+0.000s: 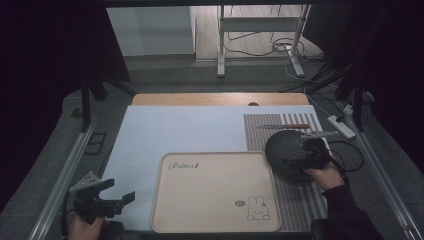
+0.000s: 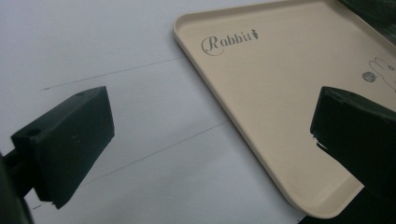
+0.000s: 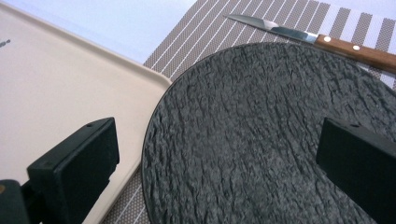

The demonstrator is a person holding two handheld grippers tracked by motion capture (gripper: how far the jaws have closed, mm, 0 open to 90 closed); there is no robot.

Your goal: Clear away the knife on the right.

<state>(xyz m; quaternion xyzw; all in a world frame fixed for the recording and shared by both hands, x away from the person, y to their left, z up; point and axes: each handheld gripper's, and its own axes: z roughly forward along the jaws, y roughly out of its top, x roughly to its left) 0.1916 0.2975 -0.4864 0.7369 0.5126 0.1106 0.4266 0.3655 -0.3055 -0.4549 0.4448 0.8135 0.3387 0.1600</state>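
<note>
While the room around it lay mostly dark, the table (image 1: 150, 100) was lit: a wooden top covered by a pale sheet (image 1: 180, 130), with a brown-and-white striped placemat (image 1: 300, 200) along its right side. Beyond the far edge, the grey floor carried loose cables and the legs of a white metal stand (image 1: 260, 30); a white power strip (image 1: 341, 126) lay just off the table's right edge.

A beige tray (image 1: 210, 200), printed with "Rabbit" and a small rabbit drawing, rested near the front edge, partly on the sheet and partly over the mat. A dark, rough-textured round plate (image 1: 282, 145) sat on the mat just right of the tray, and a wooden-handled knife (image 1: 285, 126) lay on the mat behind it.

The left gripper (image 1: 125, 196) was held above the sheet left of the tray, jaws spread wide, gripping nothing. The right gripper (image 3: 219, 163) hung over the plate, jaws likewise wide apart and empty.
</note>
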